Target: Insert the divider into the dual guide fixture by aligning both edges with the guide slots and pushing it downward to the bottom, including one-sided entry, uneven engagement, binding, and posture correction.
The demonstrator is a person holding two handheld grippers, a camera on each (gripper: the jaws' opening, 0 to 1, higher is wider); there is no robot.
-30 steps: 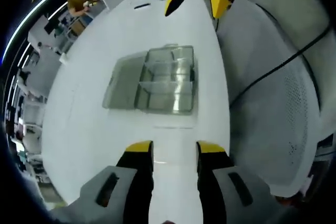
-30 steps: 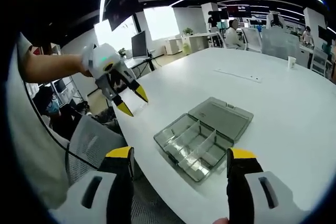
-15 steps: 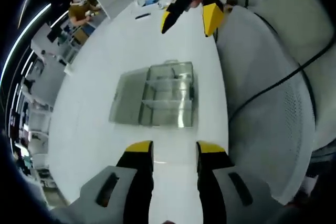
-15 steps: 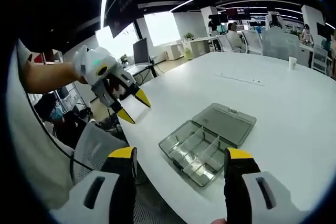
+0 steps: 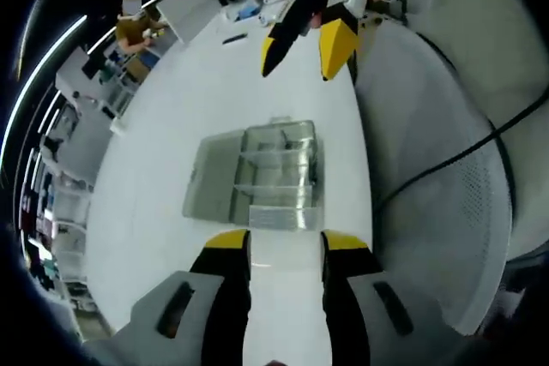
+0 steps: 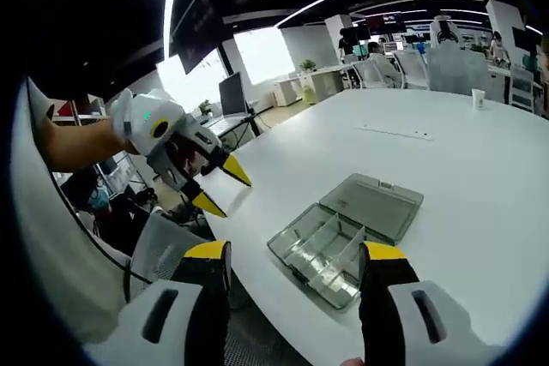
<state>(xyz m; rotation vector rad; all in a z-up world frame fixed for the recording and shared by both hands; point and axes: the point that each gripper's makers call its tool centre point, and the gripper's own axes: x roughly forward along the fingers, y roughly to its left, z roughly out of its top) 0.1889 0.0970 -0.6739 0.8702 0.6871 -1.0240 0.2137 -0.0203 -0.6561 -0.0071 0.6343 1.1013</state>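
White table (image 6: 480, 177); lidded fixture (image 6: 343, 237) lying flat

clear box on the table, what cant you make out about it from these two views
- Loose divider: the clear box is see-through and glary in the right gripper view, so fixed walls and a loose piece look alike.
- Near edge of the box: in the left gripper view the left gripper meets it.
- Guide slots: too small in both views.
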